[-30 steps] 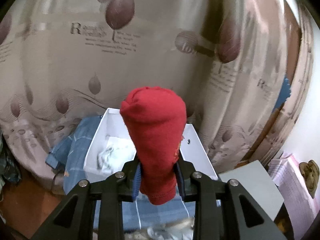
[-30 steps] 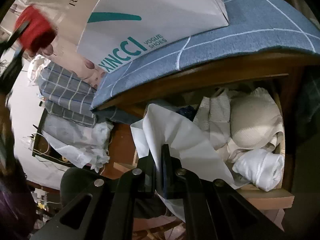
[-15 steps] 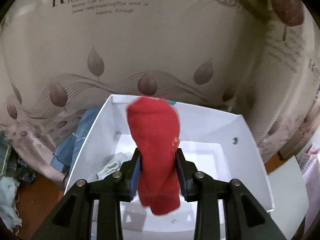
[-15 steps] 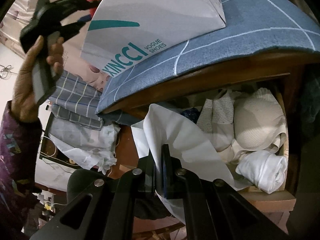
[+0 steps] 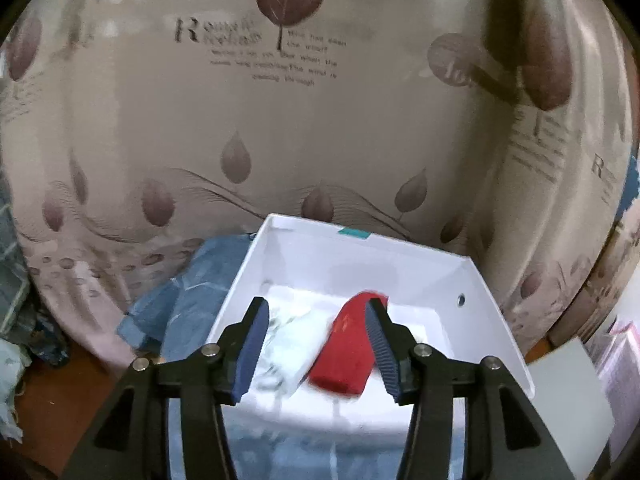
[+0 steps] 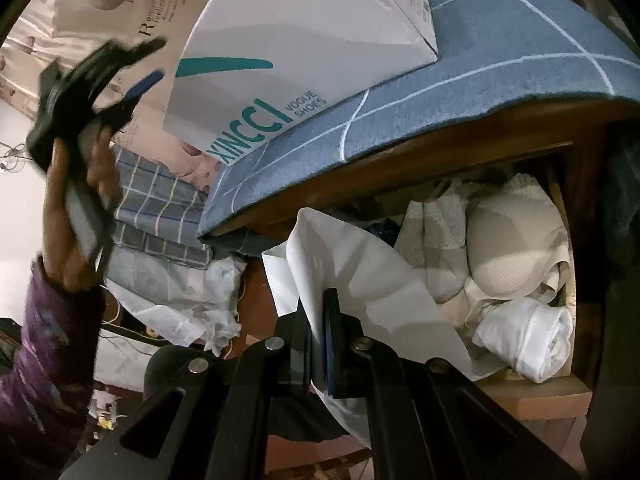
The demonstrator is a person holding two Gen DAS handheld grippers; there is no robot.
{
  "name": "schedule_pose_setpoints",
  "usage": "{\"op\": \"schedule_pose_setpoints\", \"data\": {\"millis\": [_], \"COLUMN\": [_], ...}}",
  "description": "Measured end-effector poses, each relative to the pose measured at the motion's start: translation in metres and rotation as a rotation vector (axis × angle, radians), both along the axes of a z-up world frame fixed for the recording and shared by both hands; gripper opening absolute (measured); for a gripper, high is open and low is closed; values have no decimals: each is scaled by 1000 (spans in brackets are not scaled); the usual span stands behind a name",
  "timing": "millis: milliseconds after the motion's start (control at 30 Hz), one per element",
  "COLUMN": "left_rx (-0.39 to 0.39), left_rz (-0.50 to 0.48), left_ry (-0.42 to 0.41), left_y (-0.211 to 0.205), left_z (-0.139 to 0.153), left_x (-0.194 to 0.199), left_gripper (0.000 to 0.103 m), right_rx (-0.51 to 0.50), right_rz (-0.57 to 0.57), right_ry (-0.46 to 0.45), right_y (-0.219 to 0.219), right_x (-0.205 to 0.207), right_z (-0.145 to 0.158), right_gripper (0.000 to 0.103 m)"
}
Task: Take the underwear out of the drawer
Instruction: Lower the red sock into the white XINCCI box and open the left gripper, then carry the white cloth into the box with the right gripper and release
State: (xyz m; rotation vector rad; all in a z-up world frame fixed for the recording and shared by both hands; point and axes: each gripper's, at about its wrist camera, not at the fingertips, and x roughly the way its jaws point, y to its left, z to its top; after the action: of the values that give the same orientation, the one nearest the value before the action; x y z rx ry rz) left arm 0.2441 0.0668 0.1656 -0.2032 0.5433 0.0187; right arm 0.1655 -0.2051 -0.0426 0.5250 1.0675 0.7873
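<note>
Underwear, red (image 5: 347, 350): one rolled piece, blurred, lying inside the white shoe box (image 5: 496, 312), just beside the inner face of the left gripper's (image 5: 316, 340) right-hand finger; contact cannot be told. Seen in the left wrist view only.

Left gripper: jaws spread wide, nothing between them. In the right wrist view it appears blurred at upper left (image 6: 100, 76), held in the person's left hand (image 6: 76, 216), beside the box.

White shoe box, contents: the red underwear to the right, a crumpled white-grey patterned cloth (image 5: 288, 340) to the left. Its outer wall, lettered "XINCCI VOGUE SHOES" (image 6: 304, 64), shows only in the right wrist view. It stands on a blue grid-lined mat (image 6: 480, 80) that covers the wooden surface.

Right gripper (image 6: 320, 344): jaws brought nearly together, pinching the edge of a white sheet (image 6: 360, 280), paper or cloth cannot be told.

Drawer (image 6: 536, 396), open below the surface, right wrist view only. Contents: a rolled white garment (image 6: 528, 340) at the front, a pale beige bra (image 6: 508, 240) behind it, white textured cloth (image 6: 440, 240) beside that, a dark blue item (image 6: 384, 228) farther back.

Backdrop: leaf-printed curtain (image 5: 280, 120) behind the box.
</note>
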Motion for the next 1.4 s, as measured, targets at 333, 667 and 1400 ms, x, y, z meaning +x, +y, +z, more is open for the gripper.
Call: {"op": "schedule_pose_setpoints", "data": {"millis": [333,667,1400], "left_rx": [28,31,16], "left_rz": [1,17,-71], "left_ry": [48,63,102], "left_y": [29,40,27], "left_z": [-53,-100,-126], "left_x": [-111,-159,-149], "left_gripper": [53,53,53], "right_rx": [80,239,-407], "right_rz": [15,15,-26], "right_ry": [-12,-183,-502], "right_y": [-4,-16,92], "right_x": [-15,-8,184], "right_z": [33,163,210], "right_gripper": [4,4,4]}}
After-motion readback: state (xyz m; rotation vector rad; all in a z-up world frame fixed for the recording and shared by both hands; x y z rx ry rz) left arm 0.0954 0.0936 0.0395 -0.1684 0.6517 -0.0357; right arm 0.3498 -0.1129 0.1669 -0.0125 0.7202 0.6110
